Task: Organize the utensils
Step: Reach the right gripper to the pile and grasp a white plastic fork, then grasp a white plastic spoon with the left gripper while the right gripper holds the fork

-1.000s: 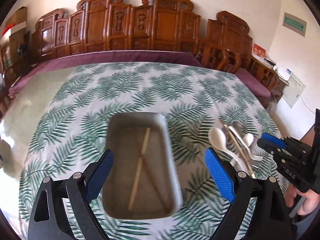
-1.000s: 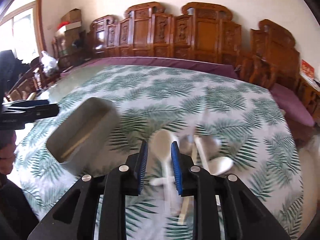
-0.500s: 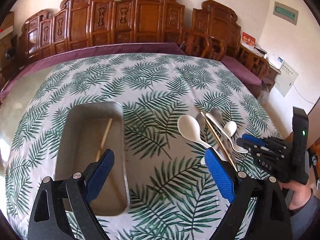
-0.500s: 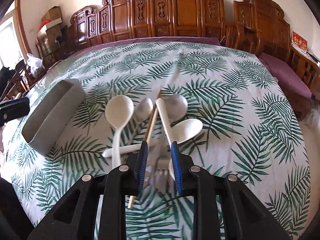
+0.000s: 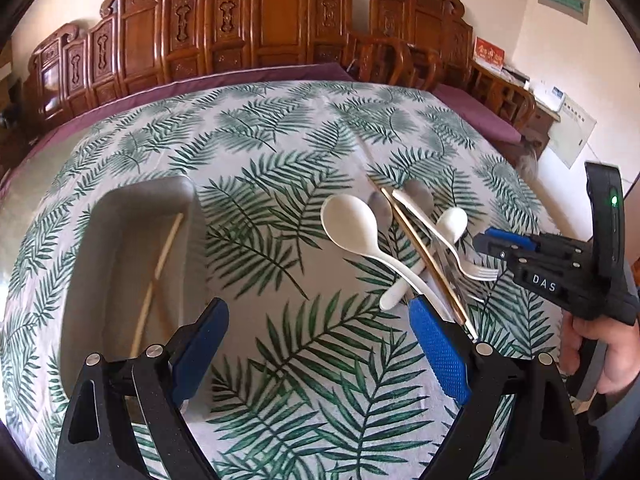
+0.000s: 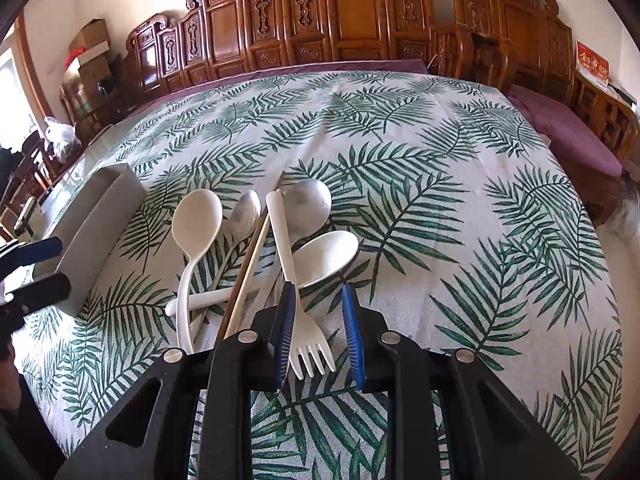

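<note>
Blue-padded fingers [image 6: 285, 320] of the right gripper [image 6: 319, 330] stood partly apart on either side of a white plastic fork [image 6: 298, 296], its tines pointing back toward the camera between the pads; whether the pads touched the fork could not be told from either view. That fork lay on top of a loose pile of utensils on the fern-print tablecloth [image 6: 460, 184]: a large white spoon [image 6: 196, 224], a second white spoon [image 6: 326, 254] just right of the fork's handle, two grey metal spoons [image 6: 308, 200] behind them, and a single wooden chopstick [image 6: 250, 264] running diagonally through the heap. Seen from the left wrist, the right gripper [image 5: 486, 242] reached in low from the right edge, held by a hand [image 5: 600, 348], with its tips just above the fork [image 5: 448, 240] and the pile. Wide open and holding nothing, the left gripper [image 5: 316, 344] hung over bare cloth between the pile and a grey rectangular tray [image 5: 120, 208]. One chopstick [image 5: 160, 268] lay lengthwise inside that tray, well apart from the other utensils. Carved wooden chairs [image 5: 260, 28] lined the far side of the table.
</note>
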Available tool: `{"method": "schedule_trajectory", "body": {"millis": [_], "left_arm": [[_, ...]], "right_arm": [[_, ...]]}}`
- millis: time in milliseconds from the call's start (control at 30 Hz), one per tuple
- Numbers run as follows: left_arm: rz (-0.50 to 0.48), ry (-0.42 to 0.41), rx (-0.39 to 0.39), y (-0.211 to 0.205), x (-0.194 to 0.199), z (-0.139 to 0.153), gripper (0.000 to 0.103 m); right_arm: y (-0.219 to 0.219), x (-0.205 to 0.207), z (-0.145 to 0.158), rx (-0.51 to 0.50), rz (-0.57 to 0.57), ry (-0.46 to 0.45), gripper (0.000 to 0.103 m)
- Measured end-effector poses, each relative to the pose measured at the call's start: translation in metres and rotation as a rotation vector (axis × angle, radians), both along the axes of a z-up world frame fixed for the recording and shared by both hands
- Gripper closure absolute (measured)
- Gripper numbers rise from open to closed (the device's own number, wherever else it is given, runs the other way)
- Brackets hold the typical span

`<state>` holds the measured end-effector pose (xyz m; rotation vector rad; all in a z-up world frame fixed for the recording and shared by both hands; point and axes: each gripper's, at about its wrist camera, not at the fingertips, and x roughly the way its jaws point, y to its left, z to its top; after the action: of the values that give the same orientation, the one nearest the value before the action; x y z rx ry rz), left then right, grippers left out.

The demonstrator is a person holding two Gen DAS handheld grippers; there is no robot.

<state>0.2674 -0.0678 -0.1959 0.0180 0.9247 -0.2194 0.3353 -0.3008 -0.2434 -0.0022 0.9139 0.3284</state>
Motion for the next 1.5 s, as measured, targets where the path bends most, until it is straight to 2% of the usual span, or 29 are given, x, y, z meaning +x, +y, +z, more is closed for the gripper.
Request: {"method": "schedule_trajectory", "body": {"millis": [400, 433, 467, 533, 633, 900, 1033, 1100, 1267, 1367, 1500], "left_arm": [[-0.02, 0.022, 0.024, -0.013, -0.002, -0.015, 0.015], [-0.023, 0.023, 0.024, -0.014, -0.003, -0.015, 0.015], [-0.025, 0.022, 0.024, -0.016, -0.004, -0.015, 0.015], [-0.033, 0.017, 0.034, -0.019, -0.004, -0.017, 0.015], [-0.038, 0.016, 0.045, -0.023, -0.004, -0.019, 0.015], [-0.078, 0.01, 0.041, -0.041, -0.002, -0.024, 0.015], [-0.096, 0.015, 0.016, -0.052, 0.004, -0.027, 0.015], [-0.103, 0.017, 0.006, -0.057, 0.009, -0.03, 0.02], [-0.108, 0.063, -0.042, -0.067, 0.021, -0.039, 0.047], [-0.109, 0.082, -0.061, -0.071, 0.023, -0.043, 0.059], [-0.11, 0.099, -0.078, -0.075, 0.024, -0.047, 0.063]], "right_arm": [[0.025, 0.011, -0.021, -0.049, 0.068, 0.043, 0.077], [0.024, 0.012, -0.02, -0.044, 0.069, 0.042, 0.079], [0.023, 0.013, -0.021, -0.036, 0.068, 0.043, 0.092], [0.022, 0.015, -0.02, -0.03, 0.061, 0.048, 0.096], [0.022, 0.014, -0.018, -0.021, 0.067, 0.055, 0.096], [0.003, 0.007, 0.005, 0.013, 0.037, -0.005, 0.096], [-0.005, 0.007, 0.005, -0.026, 0.01, -0.014, 0.096], [-0.006, 0.008, 0.005, -0.034, 0.006, -0.018, 0.096], [-0.003, 0.006, 0.006, -0.039, 0.019, -0.027, 0.096], [-0.003, 0.005, 0.006, -0.033, 0.019, -0.027, 0.096], [0.0, 0.005, 0.006, -0.035, 0.019, -0.024, 0.096]]}}
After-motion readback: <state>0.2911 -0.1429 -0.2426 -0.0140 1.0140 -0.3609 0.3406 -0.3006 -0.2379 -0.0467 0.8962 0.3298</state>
